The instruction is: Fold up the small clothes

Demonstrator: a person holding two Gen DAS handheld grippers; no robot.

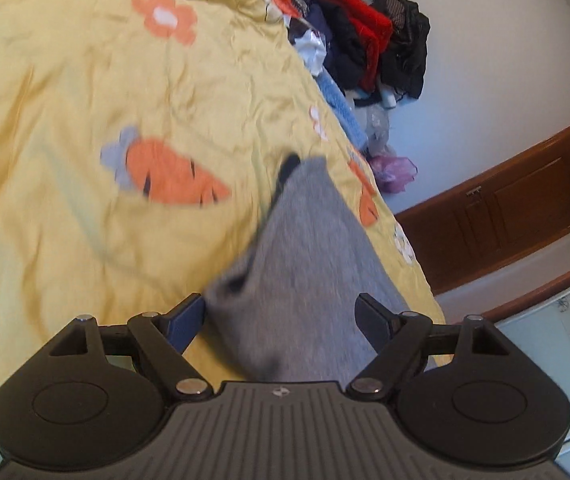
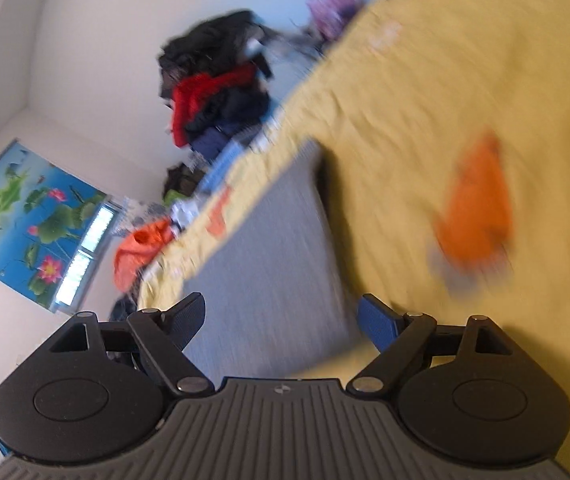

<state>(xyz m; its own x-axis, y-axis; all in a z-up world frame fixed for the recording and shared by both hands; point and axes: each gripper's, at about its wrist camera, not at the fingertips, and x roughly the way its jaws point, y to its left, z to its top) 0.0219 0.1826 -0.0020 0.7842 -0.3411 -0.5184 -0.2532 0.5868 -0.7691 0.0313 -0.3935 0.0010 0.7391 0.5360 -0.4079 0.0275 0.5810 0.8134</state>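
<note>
1. Grey knit garment (image 1: 305, 264) lies on the yellow carrot-print bedspread (image 1: 85, 120), lower centre, long axis running away from both tools.
2. Left tool (image 1: 281, 316) and right tool (image 2: 281, 316) gape wide, straddling its near end, gripping nothing.

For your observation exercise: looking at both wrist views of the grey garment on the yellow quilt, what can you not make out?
- Grey garment: its type and fold state; left wrist view, near end hidden behind the left claw.
- Same garment: edges smeared by motion blur, right wrist view.
- Quilt prints: blurred there.
- Clothes pile: single items too tangled and small.
</note>
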